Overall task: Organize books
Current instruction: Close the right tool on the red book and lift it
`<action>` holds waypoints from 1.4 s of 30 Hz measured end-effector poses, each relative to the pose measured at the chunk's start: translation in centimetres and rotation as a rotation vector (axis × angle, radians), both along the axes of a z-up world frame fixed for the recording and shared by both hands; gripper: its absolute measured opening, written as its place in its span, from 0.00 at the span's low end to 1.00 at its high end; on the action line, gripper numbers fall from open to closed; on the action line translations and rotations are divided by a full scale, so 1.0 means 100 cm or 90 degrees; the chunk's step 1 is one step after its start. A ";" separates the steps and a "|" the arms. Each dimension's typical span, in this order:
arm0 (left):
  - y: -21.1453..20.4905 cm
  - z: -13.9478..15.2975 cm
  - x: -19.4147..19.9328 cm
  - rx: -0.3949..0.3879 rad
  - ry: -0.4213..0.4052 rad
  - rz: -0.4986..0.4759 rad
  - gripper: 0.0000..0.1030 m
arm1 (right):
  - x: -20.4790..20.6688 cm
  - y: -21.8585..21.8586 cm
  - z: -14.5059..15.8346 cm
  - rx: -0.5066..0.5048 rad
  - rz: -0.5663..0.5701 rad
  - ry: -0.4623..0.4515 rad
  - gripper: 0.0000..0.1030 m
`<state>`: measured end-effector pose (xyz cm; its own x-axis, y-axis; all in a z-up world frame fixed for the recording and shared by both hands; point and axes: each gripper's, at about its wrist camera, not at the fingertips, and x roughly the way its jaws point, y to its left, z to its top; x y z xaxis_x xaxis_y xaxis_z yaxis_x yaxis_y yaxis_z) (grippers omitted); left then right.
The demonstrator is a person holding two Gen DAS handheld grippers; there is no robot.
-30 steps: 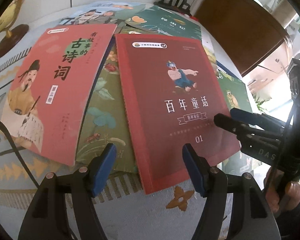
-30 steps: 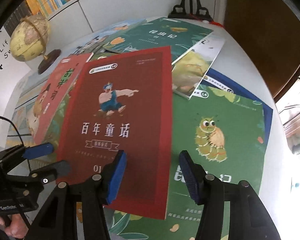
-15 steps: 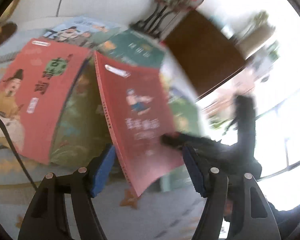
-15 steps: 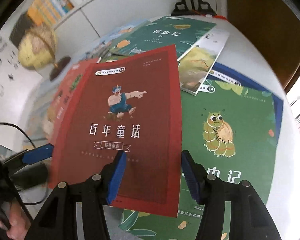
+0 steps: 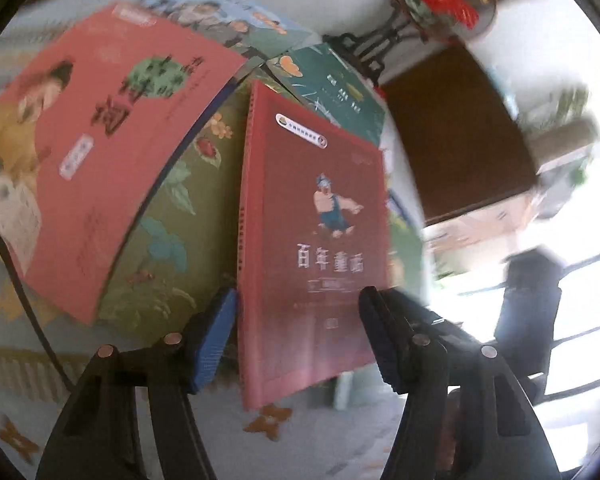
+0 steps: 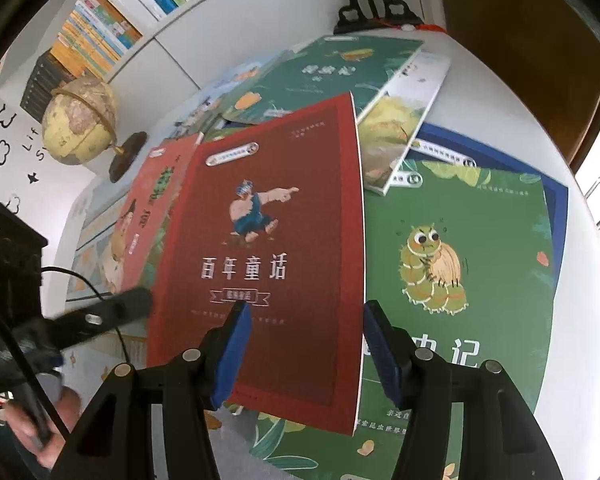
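Between blue ribbed fingers (image 6: 236, 352) — matte red book (image 6: 268, 264), flat, rectangular.

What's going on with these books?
A person holds a gripper in each hand over scattered books. The dark red book is tipped off the others, left gripper at its spine edge, right gripper at its other edge. The left jaws have just been closing, the book's near end between them, not visibly clamped.

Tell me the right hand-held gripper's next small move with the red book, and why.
Probably close on the right edge of the red book. It is tilted up over the green book, and that edge sits just inside the right pad of the right hand-held gripper, apparently not pinched yet.
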<state>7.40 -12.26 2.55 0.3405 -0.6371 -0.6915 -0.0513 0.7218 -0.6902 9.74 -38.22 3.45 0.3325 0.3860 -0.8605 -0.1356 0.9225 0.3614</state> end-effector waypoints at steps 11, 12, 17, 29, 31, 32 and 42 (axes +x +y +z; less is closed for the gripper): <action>-0.029 -0.012 0.008 -0.014 0.052 0.007 0.34 | 0.000 0.003 -0.006 0.061 0.019 0.019 0.57; -0.027 -0.014 0.008 -0.008 0.058 0.019 0.18 | 0.000 0.005 -0.005 0.049 0.023 0.019 0.57; -0.010 -0.024 0.017 -0.153 0.113 0.039 0.09 | -0.001 -0.010 -0.009 0.097 0.005 0.055 0.65; -0.014 -0.030 0.024 -0.264 0.196 0.017 0.09 | 0.000 -0.039 -0.015 0.308 -0.076 0.096 0.67; -0.015 -0.023 0.025 -0.176 0.174 0.007 0.11 | 0.000 -0.040 -0.014 0.284 -0.089 0.093 0.43; -0.018 -0.018 0.023 -0.131 0.158 -0.006 0.11 | 0.000 -0.039 -0.015 0.261 -0.085 0.095 0.31; -0.086 0.034 -0.001 0.267 -0.056 -0.139 0.25 | -0.034 0.039 0.036 -0.082 0.092 -0.103 0.25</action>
